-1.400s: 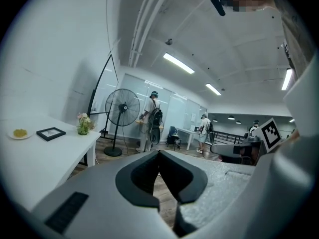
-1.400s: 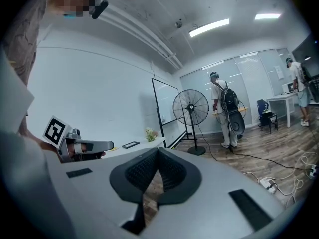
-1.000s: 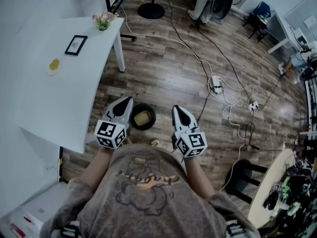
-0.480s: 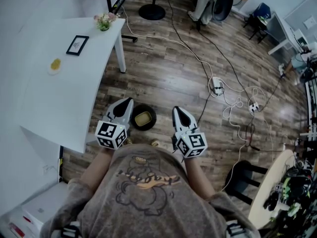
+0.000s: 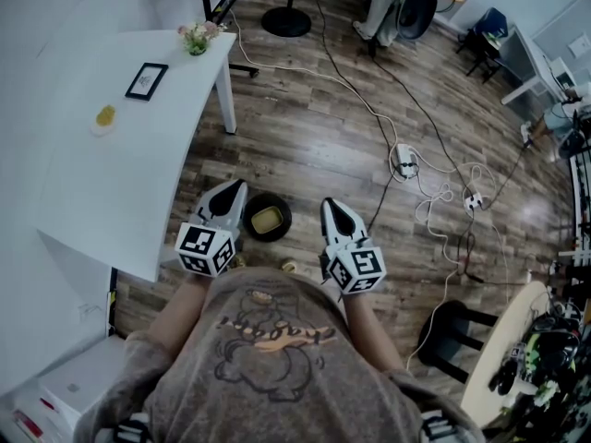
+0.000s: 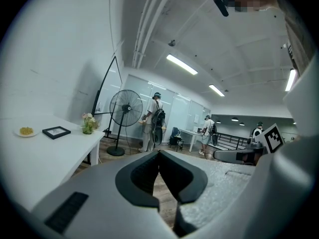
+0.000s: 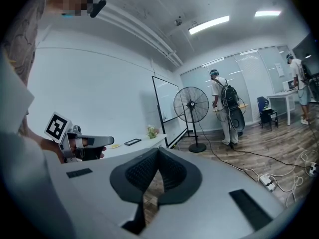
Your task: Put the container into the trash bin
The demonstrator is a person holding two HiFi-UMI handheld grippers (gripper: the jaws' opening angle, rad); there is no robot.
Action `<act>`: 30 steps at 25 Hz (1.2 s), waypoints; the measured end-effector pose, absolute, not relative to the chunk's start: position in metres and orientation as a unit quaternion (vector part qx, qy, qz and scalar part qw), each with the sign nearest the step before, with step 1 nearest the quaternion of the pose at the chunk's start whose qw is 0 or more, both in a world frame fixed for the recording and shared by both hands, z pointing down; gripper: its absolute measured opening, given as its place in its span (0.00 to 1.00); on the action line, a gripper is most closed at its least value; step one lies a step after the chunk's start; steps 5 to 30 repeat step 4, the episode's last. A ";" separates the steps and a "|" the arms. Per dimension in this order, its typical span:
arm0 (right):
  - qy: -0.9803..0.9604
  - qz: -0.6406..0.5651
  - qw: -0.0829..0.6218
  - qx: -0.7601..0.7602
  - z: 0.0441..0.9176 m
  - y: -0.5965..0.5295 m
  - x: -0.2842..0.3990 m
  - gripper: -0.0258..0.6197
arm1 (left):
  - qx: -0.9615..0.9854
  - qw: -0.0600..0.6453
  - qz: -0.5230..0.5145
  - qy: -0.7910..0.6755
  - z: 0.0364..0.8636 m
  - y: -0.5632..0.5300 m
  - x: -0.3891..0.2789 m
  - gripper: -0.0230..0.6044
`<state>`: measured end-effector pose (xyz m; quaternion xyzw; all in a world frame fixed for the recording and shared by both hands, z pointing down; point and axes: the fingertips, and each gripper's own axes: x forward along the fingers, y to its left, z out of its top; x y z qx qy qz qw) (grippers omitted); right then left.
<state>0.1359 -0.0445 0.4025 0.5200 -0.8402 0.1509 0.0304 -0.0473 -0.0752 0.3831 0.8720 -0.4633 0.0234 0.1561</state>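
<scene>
Head view, looking steeply down. One white surface (image 5: 120,183) fills the sector from 9 to 11 o'clock above a wood-plank floor (image 5: 305,127). It carries three things: one picture frame (image 5: 147,80), one flower pot (image 5: 195,38) at its far corner, and one plate (image 5: 104,118) with something yellow on it. Cables (image 5: 369,109) run over the floor towards 1 o'clock and join two power strips (image 5: 404,160). One standing fan (image 6: 125,108) rises at the far side of the room, where the left gripper view shows three people (image 6: 155,121). One black trash bin (image 5: 283,232) stands on the floor at 12 o'clock from the person. The single yellowish container (image 5: 266,219) lies inside it. The left tool (image 5: 238,185) sits at the bin's 9 o'clock and the right tool (image 5: 327,202) at its 3 o'clock. In its own view, each tool's jaws meet tip to tip with nothing between them.
</scene>
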 end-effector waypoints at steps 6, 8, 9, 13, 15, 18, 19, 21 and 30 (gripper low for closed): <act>-0.841 0.149 0.031 0.518 0.403 -0.046 0.137 0.03 | 0.872 0.157 0.021 -0.463 0.382 -0.075 -0.045 0.04; -0.841 0.149 0.031 0.518 0.403 -0.046 0.137 0.03 | 0.872 0.157 0.021 -0.463 0.382 -0.075 -0.045 0.04; -0.841 0.149 0.031 0.518 0.403 -0.046 0.137 0.03 | 0.872 0.157 0.021 -0.463 0.382 -0.075 -0.045 0.04; -0.841 0.149 0.031 0.518 0.403 -0.046 0.137 0.03 | 0.872 0.157 0.021 -0.463 0.382 -0.075 -0.045 0.04; -0.841 0.149 0.031 0.518 0.403 -0.046 0.137 0.03 | 0.872 0.157 0.021 -0.463 0.382 -0.075 -0.045 0.04; -0.841 0.149 0.031 0.518 0.403 -0.046 0.137 0.03 | 0.872 0.157 0.021 -0.463 0.382 -0.075 -0.045 0.04; -0.841 0.149 0.031 0.518 0.403 -0.046 0.137 0.03 | 0.872 0.157 0.021 -0.463 0.382 -0.075 -0.045 0.04; -0.841 0.149 0.031 0.518 0.403 -0.046 0.137 0.03 | 0.872 0.157 0.021 -0.463 0.382 -0.075 -0.045 0.04; -0.841 0.149 0.031 0.518 0.403 -0.046 0.137 0.03 | 0.872 0.157 0.021 -0.463 0.382 -0.075 -0.045 0.04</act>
